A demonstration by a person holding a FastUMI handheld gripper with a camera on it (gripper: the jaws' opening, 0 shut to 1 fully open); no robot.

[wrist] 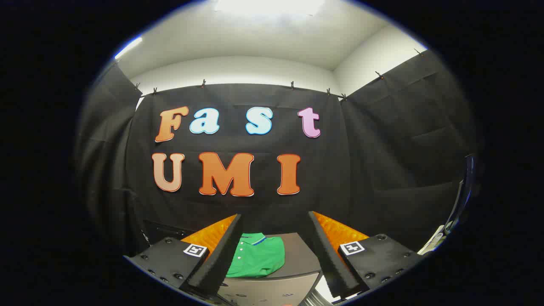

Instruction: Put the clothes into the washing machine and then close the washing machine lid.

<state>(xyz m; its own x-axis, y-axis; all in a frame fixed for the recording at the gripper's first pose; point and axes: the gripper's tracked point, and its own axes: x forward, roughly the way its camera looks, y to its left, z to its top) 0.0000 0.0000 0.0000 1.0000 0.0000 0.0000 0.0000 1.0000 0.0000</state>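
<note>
The gripper [272, 229] hangs with its jaws spread wide, holding nothing. Between the fingers and just beyond them, a folded green shirt [257, 257] lies on the washer's [297, 255] grey top, untouched.

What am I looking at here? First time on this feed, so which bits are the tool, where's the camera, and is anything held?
The camera rides on a hand-held tool and looks forward along its two fingers, the dark wedges at the bottom. They stand apart, open, gripping nothing. Between and just beyond them a folded green polo shirt lies on a grey surface, apparently the top of a machine; I cannot tell more. Behind hangs the booth's black cloth wall.
</note>
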